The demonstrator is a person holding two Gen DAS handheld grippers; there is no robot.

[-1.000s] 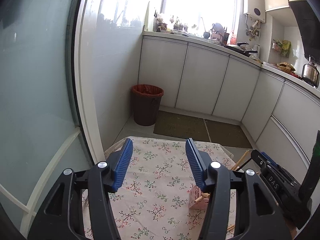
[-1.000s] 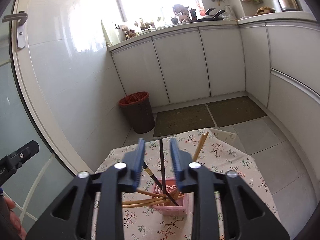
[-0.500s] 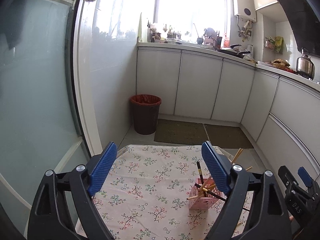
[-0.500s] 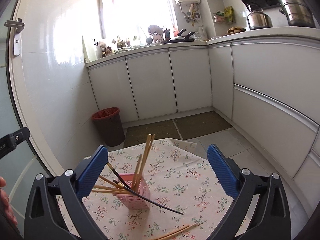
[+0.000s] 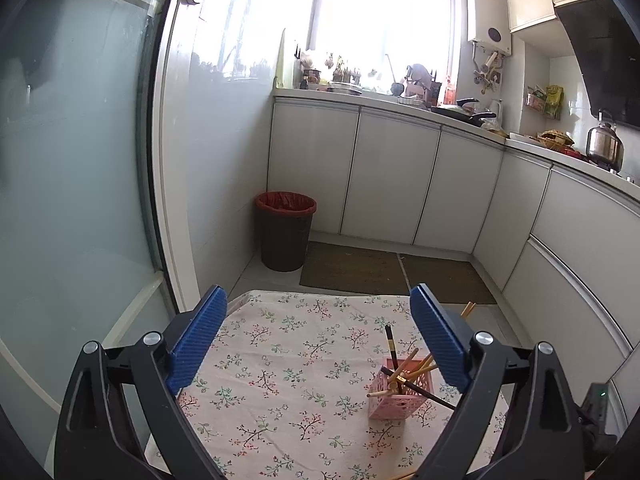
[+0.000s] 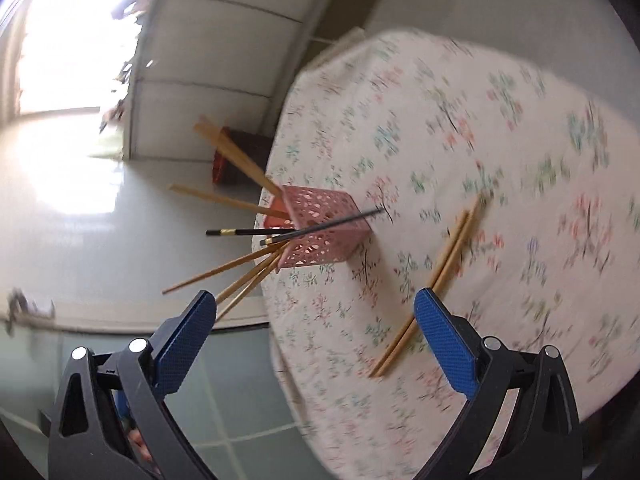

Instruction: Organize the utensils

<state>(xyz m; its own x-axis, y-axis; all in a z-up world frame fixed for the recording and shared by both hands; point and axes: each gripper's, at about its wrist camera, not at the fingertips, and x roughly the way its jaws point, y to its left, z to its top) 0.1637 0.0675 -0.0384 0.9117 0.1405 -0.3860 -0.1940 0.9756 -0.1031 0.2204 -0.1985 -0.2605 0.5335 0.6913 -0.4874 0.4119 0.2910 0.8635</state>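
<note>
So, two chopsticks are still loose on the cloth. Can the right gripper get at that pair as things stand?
Probably yes. The right gripper is open and empty, and the pair of wooden chopsticks lies flat on the floral tablecloth, clear of the pink holder, with its near end beside one finger.

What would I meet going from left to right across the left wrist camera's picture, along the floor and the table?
Frosted glass door → red-lined bin → brown floor mats → pink holder full of chopsticks → white cabinets.
</note>
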